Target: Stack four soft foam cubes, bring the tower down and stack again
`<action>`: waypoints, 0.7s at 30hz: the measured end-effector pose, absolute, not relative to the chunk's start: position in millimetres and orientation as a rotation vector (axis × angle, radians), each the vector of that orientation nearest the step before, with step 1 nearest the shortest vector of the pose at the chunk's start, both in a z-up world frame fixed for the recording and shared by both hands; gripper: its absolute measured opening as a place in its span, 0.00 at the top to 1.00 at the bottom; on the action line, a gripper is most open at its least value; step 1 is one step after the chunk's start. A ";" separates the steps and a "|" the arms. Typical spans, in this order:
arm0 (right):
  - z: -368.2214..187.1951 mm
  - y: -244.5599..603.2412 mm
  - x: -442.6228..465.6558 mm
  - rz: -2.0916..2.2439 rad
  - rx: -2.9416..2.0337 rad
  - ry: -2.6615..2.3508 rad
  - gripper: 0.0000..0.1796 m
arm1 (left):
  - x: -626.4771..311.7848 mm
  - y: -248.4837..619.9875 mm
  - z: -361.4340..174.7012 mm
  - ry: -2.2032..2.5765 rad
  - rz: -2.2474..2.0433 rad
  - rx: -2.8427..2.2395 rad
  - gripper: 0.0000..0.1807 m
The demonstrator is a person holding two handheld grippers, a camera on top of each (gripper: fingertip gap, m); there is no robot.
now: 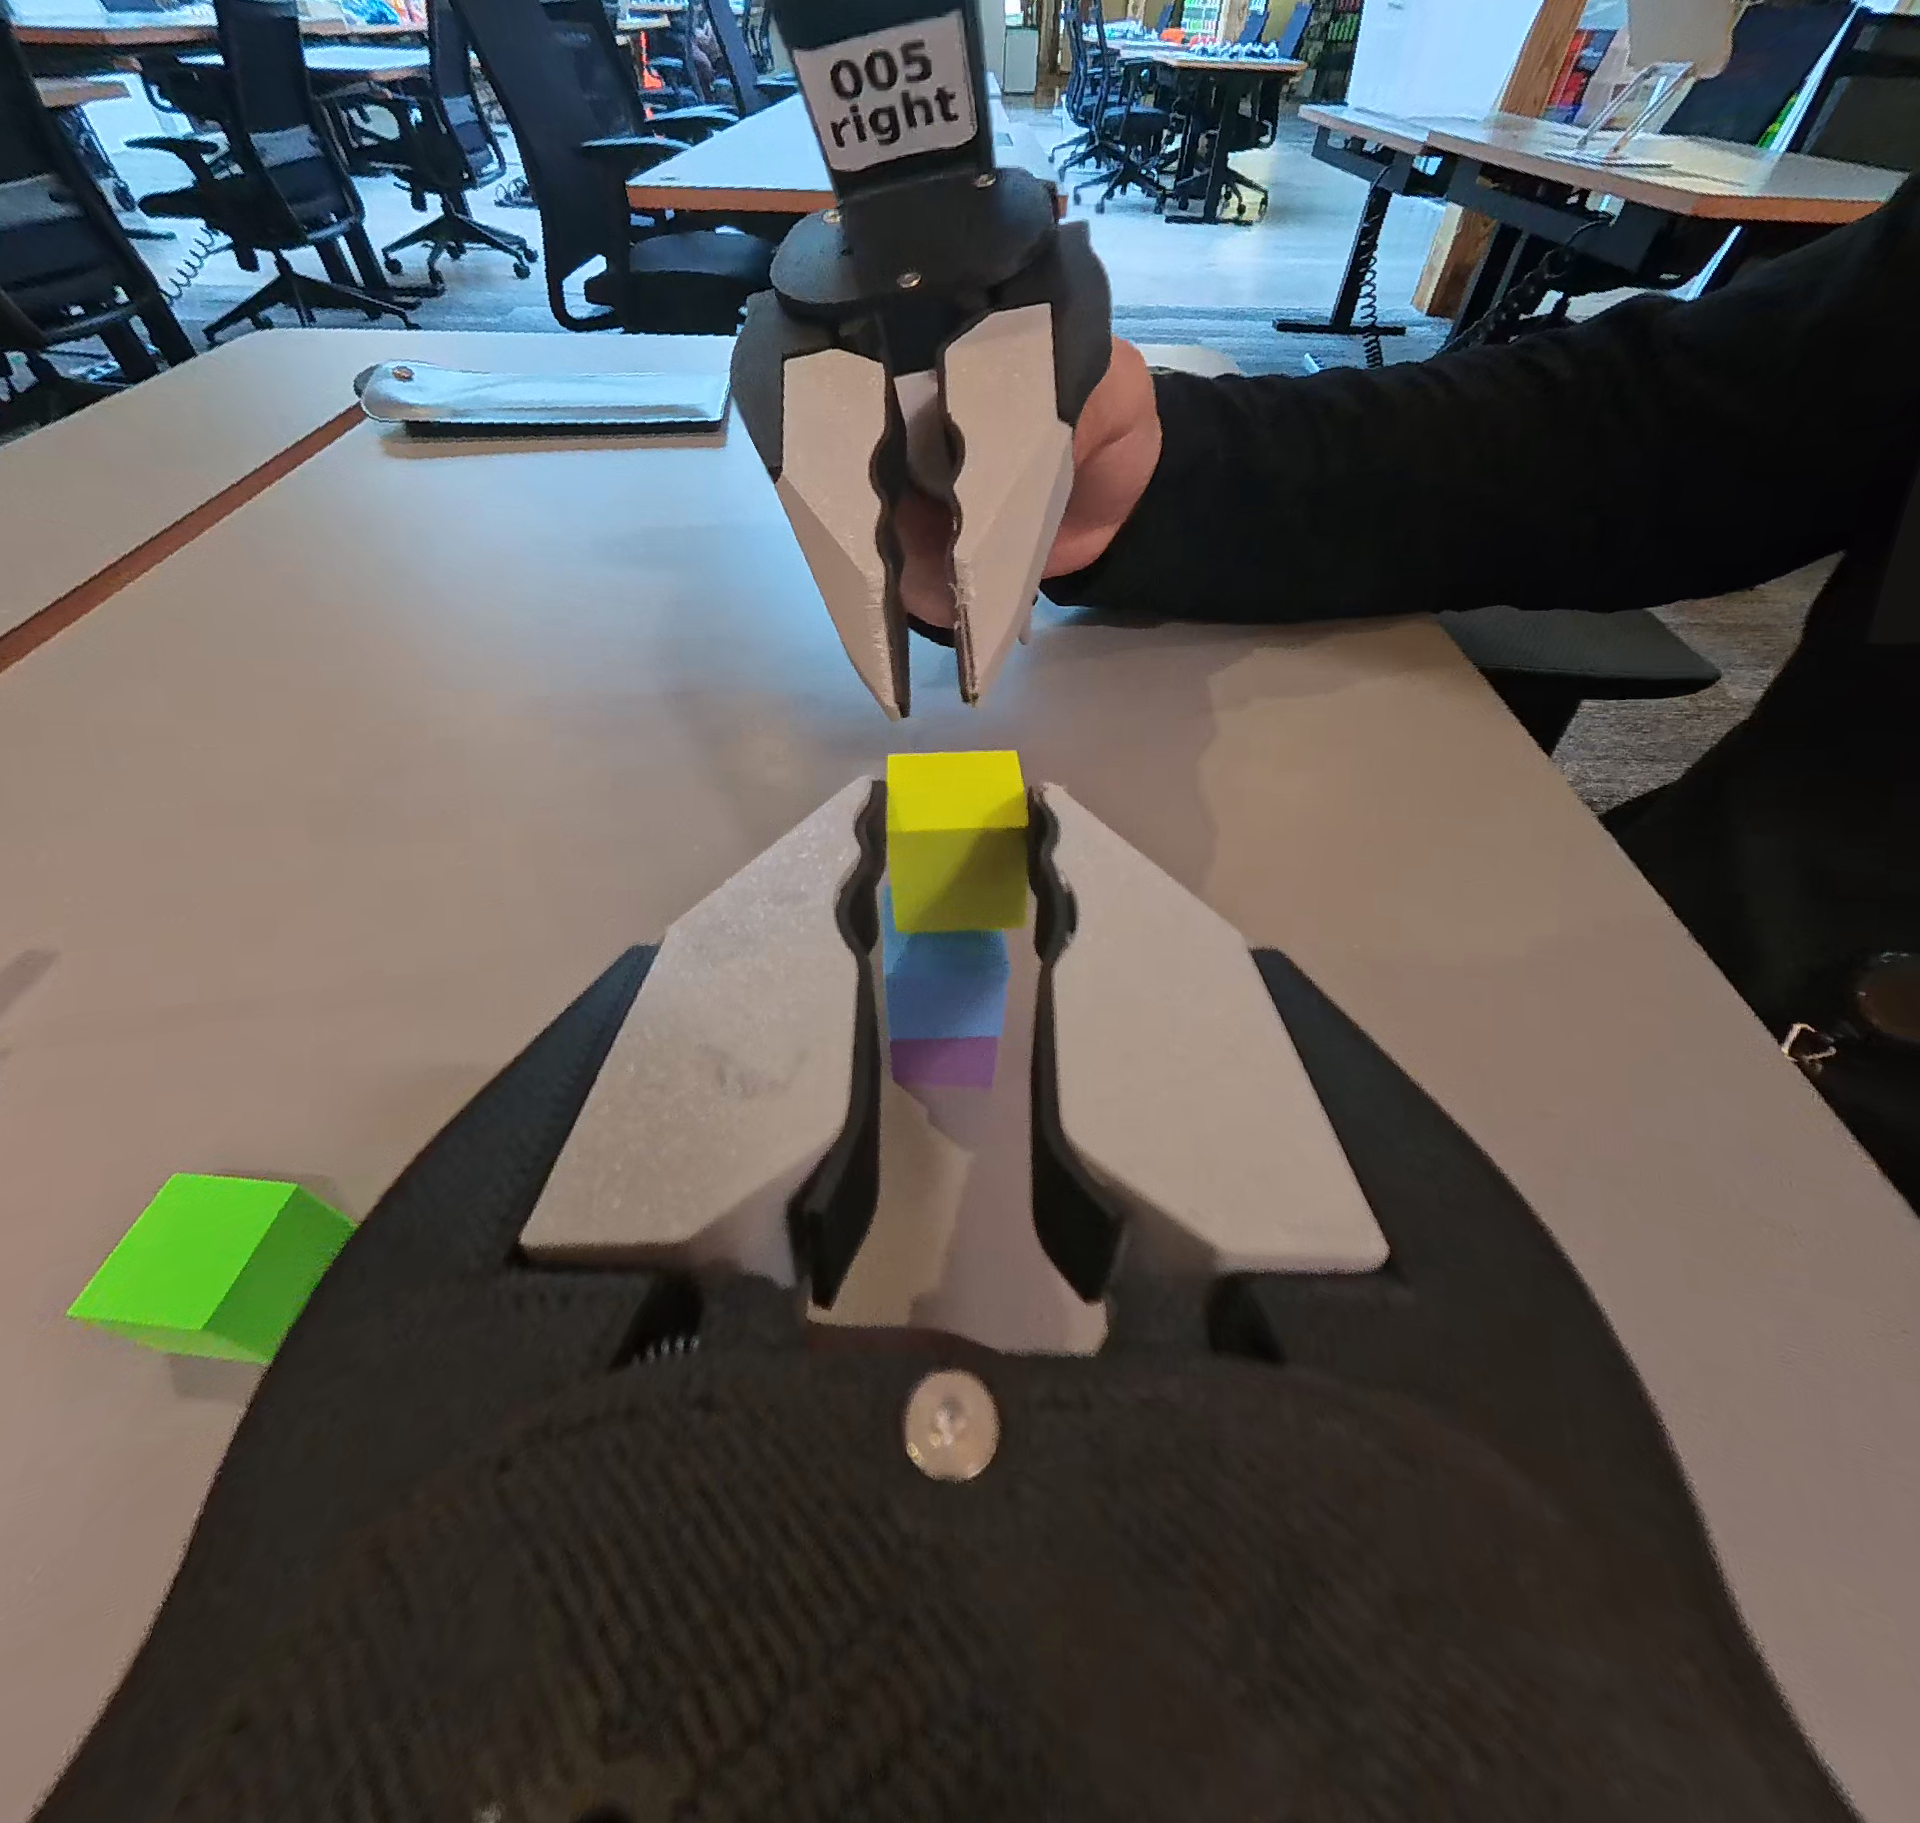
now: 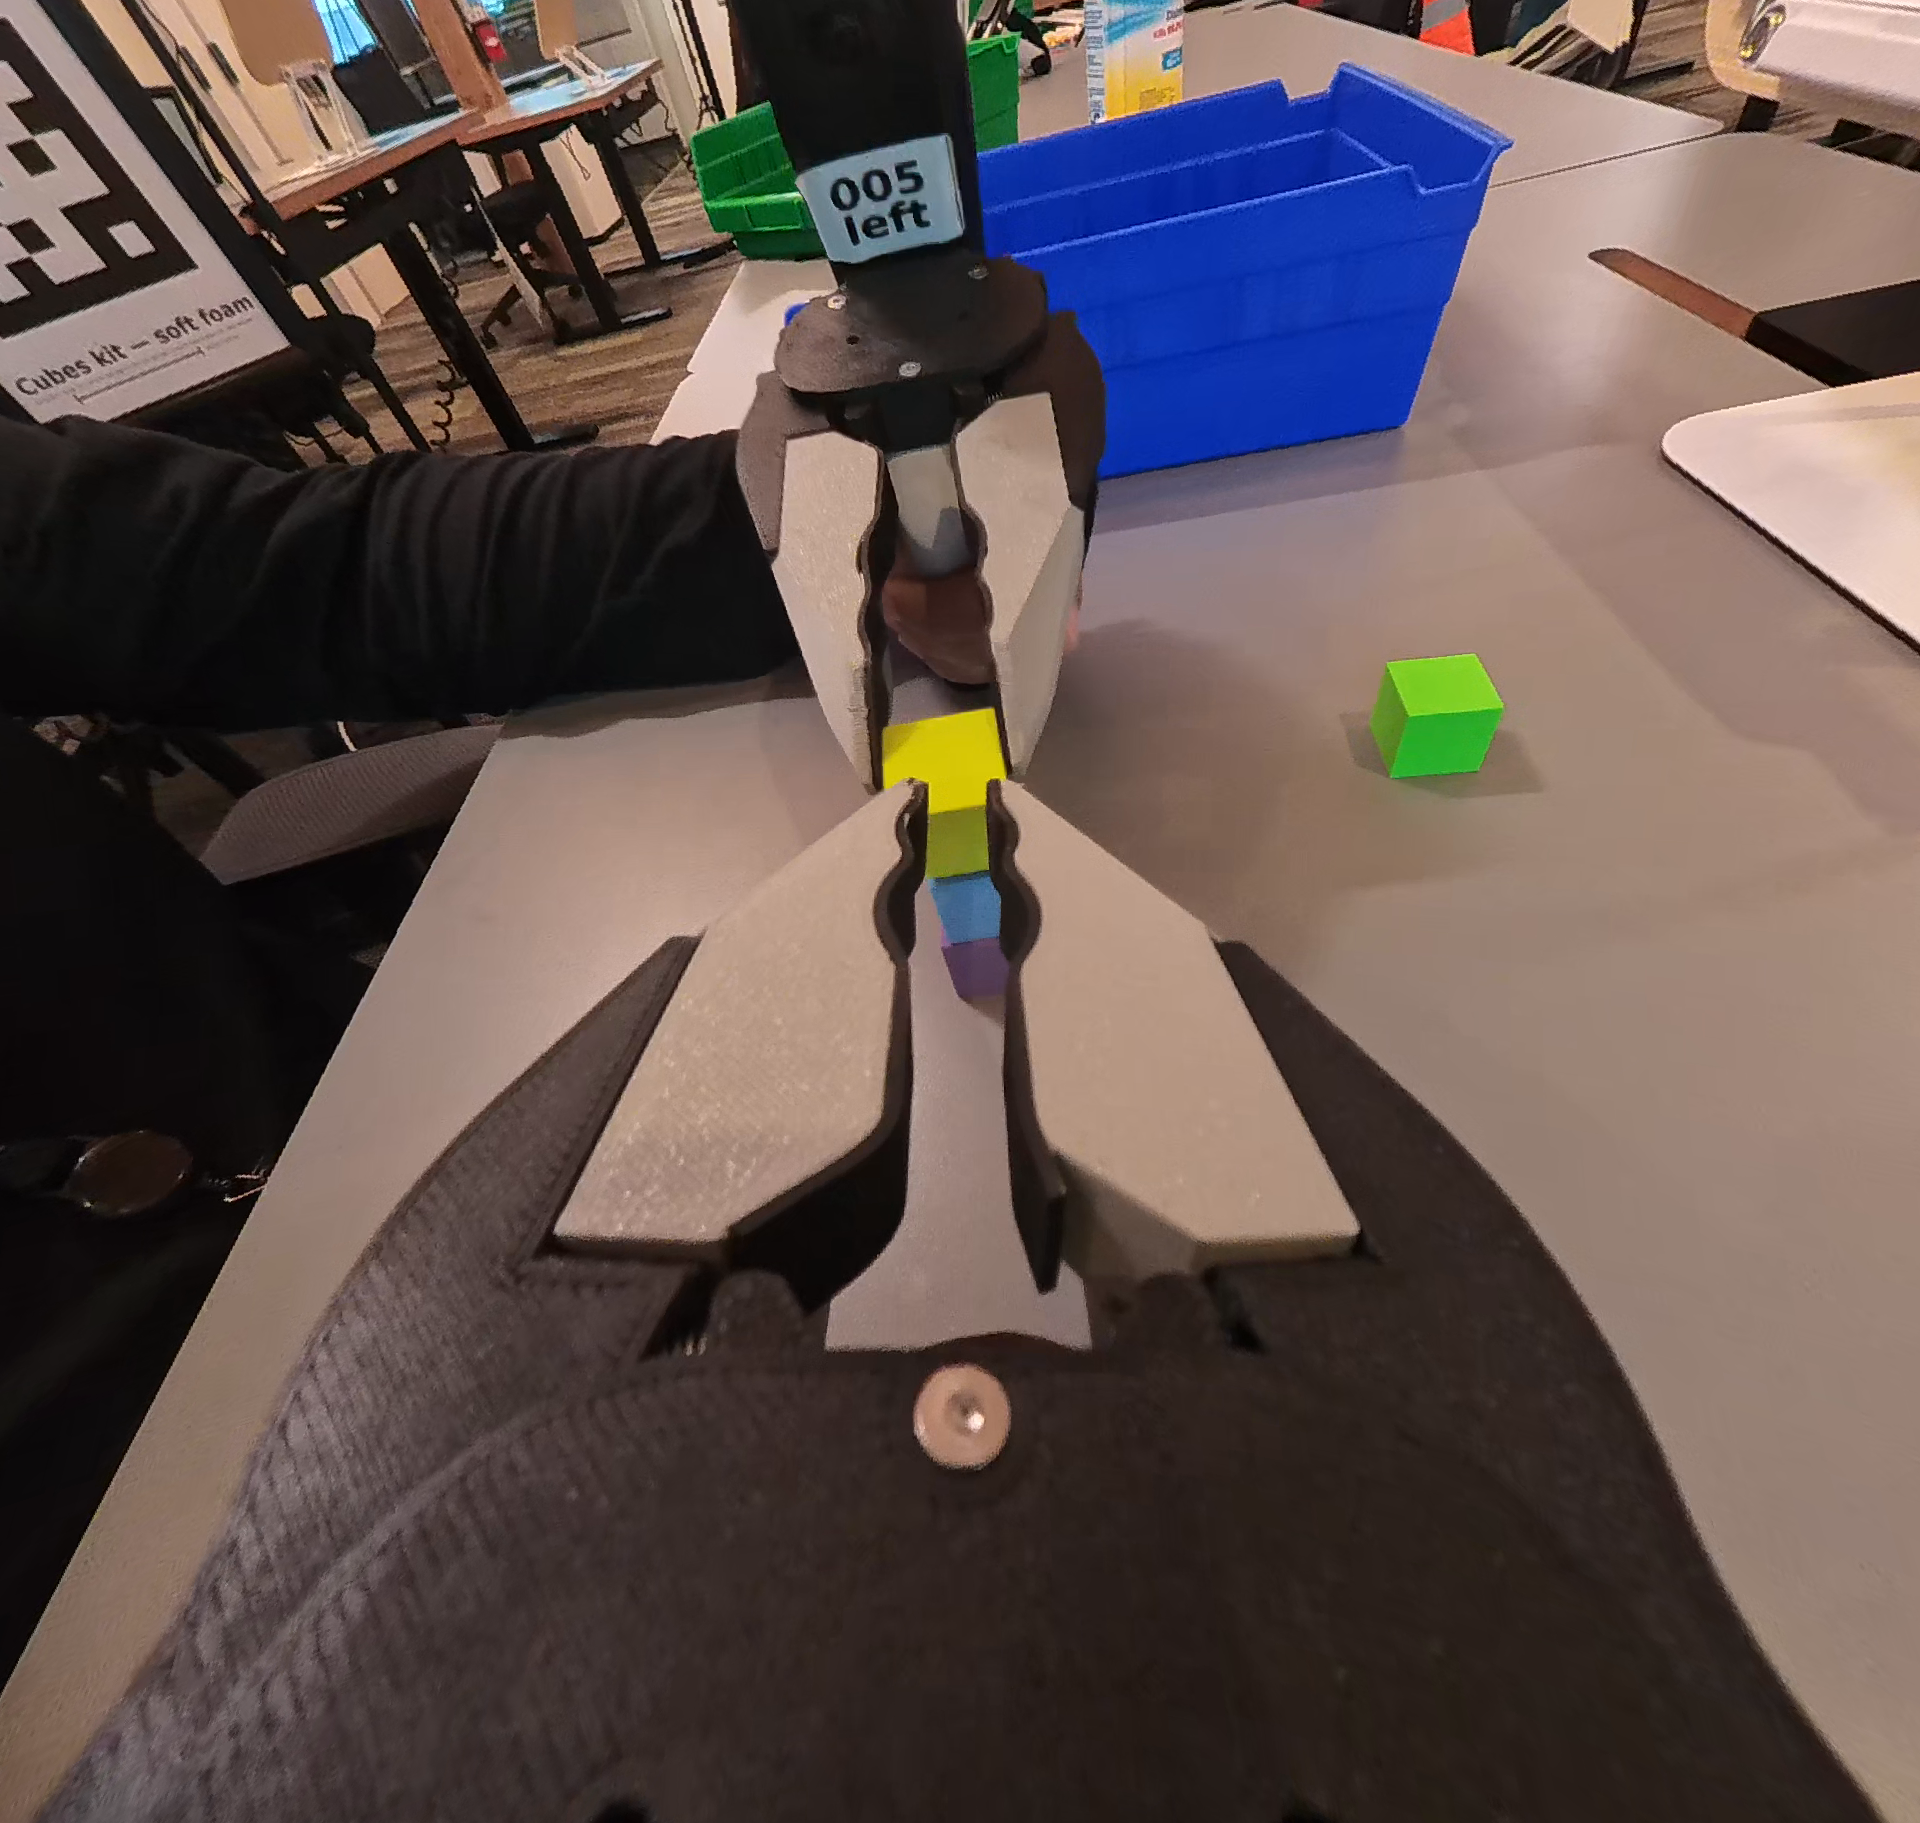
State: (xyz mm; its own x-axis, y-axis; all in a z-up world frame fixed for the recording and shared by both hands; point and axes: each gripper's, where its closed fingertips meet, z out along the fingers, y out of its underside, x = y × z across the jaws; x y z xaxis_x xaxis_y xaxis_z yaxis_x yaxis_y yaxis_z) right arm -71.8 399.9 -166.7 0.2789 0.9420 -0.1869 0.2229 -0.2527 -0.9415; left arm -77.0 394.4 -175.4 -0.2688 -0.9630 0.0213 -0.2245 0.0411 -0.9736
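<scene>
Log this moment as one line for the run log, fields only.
stack: yellow cube on blue cube on purple cube | left gripper: around yellow | right gripper: narrow gap, empty, above | green cube: loose on table

My left tool [image 1: 957, 817] grips the yellow cube [image 1: 956, 838] atop blue [image 1: 948, 989] and purple [image 1: 943, 1061] cubes; green cube [image 1: 213, 1264] lies apart on the worktop [image 1: 416, 734].
</scene>
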 end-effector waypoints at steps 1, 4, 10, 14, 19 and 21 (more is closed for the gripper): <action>-166.8 399.7 -71.9 1.037 -1.678 -1.080 0.95 | -76.7 395.0 -176.6 1.592 -1.281 -1.231 0.86; -166.5 399.6 -71.8 1.038 -1.677 -1.080 0.95 | -76.3 396.6 -177.4 1.588 -1.280 -1.236 0.86; -166.2 399.5 -71.7 1.039 -1.677 -1.079 0.95 | -77.1 398.1 -177.2 1.583 -1.287 -1.239 0.86; -166.6 399.4 -72.0 1.039 -1.678 -1.081 0.95 | -77.5 396.6 -177.8 1.591 -1.289 -1.235 0.86; -166.0 399.5 -71.7 1.040 -1.678 -1.078 0.95 | -75.3 400.1 -185.3 1.611 -1.209 -1.267 0.86; -165.4 399.4 -71.6 1.040 -1.676 -1.077 0.95 | -75.3 400.2 -185.7 1.613 -1.205 -1.267 0.86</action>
State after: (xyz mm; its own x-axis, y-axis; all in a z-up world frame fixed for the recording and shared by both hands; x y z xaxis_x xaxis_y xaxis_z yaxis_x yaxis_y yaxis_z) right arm -71.6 399.4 -165.4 0.2782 0.9420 -0.1879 0.2200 -0.2529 -0.9422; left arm -75.3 400.2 -185.7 -0.2339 -0.9723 -0.0038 -0.2721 0.0692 -0.9598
